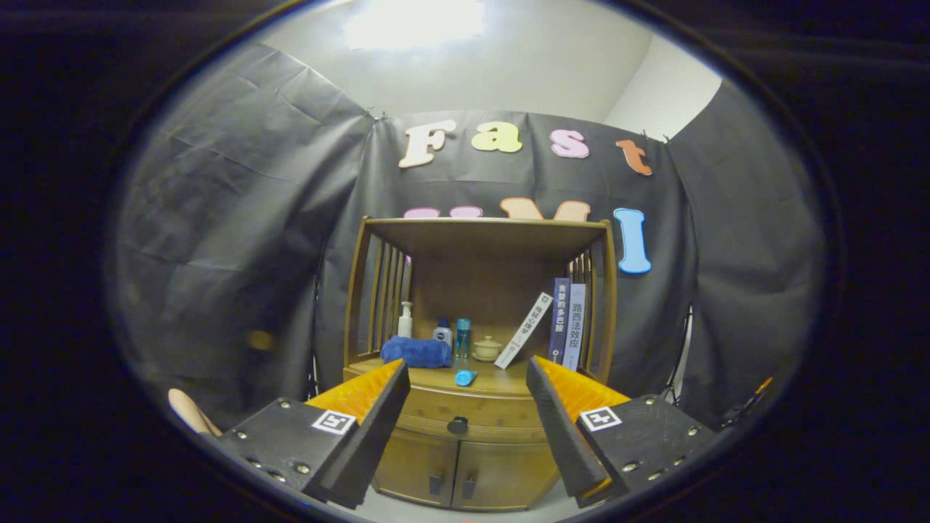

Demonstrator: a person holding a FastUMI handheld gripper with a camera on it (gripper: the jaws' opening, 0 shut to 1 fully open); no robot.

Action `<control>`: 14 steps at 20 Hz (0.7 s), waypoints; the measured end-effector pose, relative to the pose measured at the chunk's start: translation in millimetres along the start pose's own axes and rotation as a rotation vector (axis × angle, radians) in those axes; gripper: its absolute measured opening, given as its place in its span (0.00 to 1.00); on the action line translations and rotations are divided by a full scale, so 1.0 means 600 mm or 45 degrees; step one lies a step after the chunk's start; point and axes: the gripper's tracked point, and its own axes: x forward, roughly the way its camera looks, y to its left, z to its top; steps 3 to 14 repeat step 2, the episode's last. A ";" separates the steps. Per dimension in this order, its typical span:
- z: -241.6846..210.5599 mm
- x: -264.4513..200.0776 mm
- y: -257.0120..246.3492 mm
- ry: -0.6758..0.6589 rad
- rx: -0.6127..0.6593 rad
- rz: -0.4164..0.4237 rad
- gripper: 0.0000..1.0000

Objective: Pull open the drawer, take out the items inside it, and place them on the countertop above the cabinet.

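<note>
Wooden cabinet [465, 443] fronts fill the gap between the two fingers [378, 421] of the tool [465, 428], which hangs released, its jaws spread wide with nothing between them but air. Straight ahead and well apart from the fingertips sits the drawer [465, 414], closed, its dark round knob [458, 425] falling roughly midway between the jaws. Below it are two small doors [461, 472] with dark pulls, and above it the counter [494, 379], where a folded blue towel [416, 351], a white pump bottle [405, 319], two small blue bottles [454, 336], a pale lidded cup [487, 348], a small blue object [466, 377] near the front edge and several books [563, 319] stand under an upper shelf [487, 232]. Risk, as I judge it, lies in the knob being small: a closing grip that arrives slightly off-centre could pinch only one side and slip off when pulled. A pull that is not straight could jam the drawer or rock the cabinet and tip the leaning book [524, 330] or the bottles. The counter is also already crowded, so items lifted out later may knock something over. What lies inside the drawer cannot be told.
</note>
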 end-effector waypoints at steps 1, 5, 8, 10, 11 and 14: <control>0.002 -0.001 -0.004 -0.004 -0.005 -0.006 0.96; 0.005 -0.002 -0.009 -0.007 -0.013 -0.014 0.96; 0.005 -0.002 -0.009 -0.007 -0.013 -0.014 0.96; 0.005 -0.002 -0.009 -0.007 -0.013 -0.014 0.96; 0.005 -0.002 -0.009 -0.007 -0.013 -0.014 0.96; 0.005 -0.002 -0.009 -0.007 -0.013 -0.014 0.96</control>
